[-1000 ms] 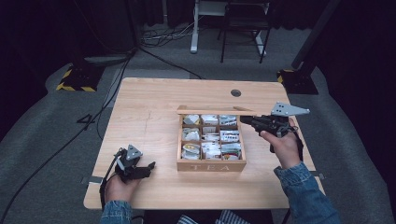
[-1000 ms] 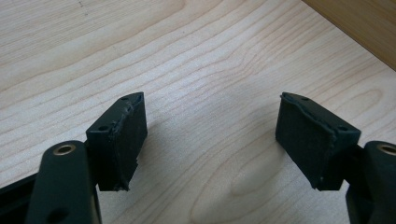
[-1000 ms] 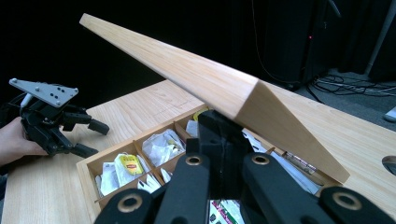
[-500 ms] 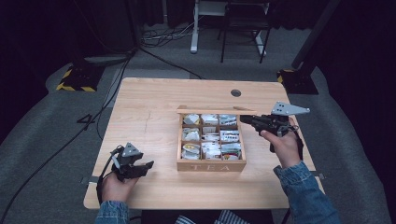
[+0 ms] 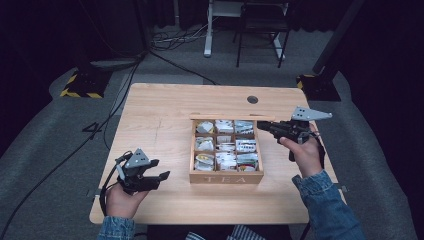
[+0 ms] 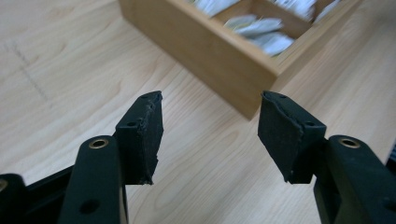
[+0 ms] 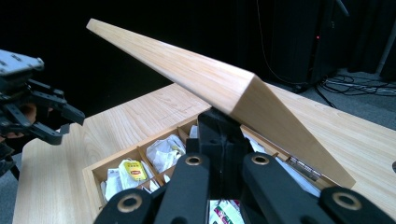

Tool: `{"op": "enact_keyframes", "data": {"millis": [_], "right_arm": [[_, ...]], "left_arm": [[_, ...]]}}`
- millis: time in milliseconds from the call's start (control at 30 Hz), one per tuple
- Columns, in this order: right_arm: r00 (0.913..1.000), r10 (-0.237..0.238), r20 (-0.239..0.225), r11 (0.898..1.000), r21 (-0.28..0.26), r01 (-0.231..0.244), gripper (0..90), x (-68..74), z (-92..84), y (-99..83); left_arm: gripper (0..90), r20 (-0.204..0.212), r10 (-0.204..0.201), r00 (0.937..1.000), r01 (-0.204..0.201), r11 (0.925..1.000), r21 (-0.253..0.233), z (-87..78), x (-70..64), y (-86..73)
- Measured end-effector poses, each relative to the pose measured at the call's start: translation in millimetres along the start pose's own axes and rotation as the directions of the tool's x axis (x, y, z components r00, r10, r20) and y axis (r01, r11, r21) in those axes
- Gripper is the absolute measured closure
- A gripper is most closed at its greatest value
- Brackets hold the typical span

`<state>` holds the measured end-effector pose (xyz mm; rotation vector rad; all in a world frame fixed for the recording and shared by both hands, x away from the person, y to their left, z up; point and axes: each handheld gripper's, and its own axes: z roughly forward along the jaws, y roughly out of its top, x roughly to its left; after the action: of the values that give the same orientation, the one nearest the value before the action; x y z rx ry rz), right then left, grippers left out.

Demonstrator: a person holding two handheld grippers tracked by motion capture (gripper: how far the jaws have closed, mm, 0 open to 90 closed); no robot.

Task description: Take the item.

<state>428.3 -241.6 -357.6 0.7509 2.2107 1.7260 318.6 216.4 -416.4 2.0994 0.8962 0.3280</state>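
right black two-jaw gripper (image 7: 223, 140): jaws closed, frame centre, under raised light wooden lid (image 7: 205, 74) of compartmented wooden tea box (image 5: 226, 176) | left black two-jaw gripper (image 6: 210, 135): jaws wide apart, empty, lower frame

Pale wooden tea box (image 5: 226, 177), white packets (image 5: 224, 126), black tongs (image 6: 210, 135).

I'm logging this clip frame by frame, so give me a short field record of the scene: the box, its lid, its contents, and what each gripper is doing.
surface: wooden table
box: wooden tea box marked TEA, divided into compartments
lid: lid raised, tilted open
contents: tea bags in the compartments
left gripper: left gripper open, empty, aimed at the box's corner
right gripper: right gripper at the box's far right corner; fingers together under the lid's edge
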Motion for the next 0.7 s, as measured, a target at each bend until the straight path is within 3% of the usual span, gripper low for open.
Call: {"op": "enact_keyframes", "data": {"millis": [167, 267, 300, 500, 700], "right_arm": [[1.0000, -0.001, -0.004, 1.000, -0.001, 0.001, 90.0, -0.7, 1.3, 1.7], [1.0000, -0.001, -0.005, 1.000, -0.002, 0.001, 90.0, -1.5, 1.5, 2.3], [1.0000, 0.002, -0.007, 1.000, -0.005, -0.002, 90.0, -2.1, 1.7, 2.6], [0.9999, 0.006, -0.011, 1.000, -0.013, -0.006, 90.0, -3.6, 2.3, 3.5], [0.9999, 0.006, -0.013, 1.000, -0.010, -0.006, 90.0, -4.4, 2.4, 4.7]], "left_arm": [[41.7, 0.054, 0.020, 0.9983, -0.018, 0.9989, -0.044, -1.1, -8.0, 17.7], [41.7, 0.064, 0.033, 0.9974, -0.030, 0.9984, -0.047, 1.8, -12.7, 23.0], [41.6, 0.063, 0.054, 0.9966, -0.052, 0.9980, -0.035, 5.3, -18.6, 28.9], [41.6, 0.070, 0.096, 0.9929, -0.094, 0.9952, -0.026, 13.1, -37.1, 47.2], [41.6, 0.123, 0.120, 0.9851, -0.117, 0.9926, -0.033, 25.1, -53.2, 68.2]]}}
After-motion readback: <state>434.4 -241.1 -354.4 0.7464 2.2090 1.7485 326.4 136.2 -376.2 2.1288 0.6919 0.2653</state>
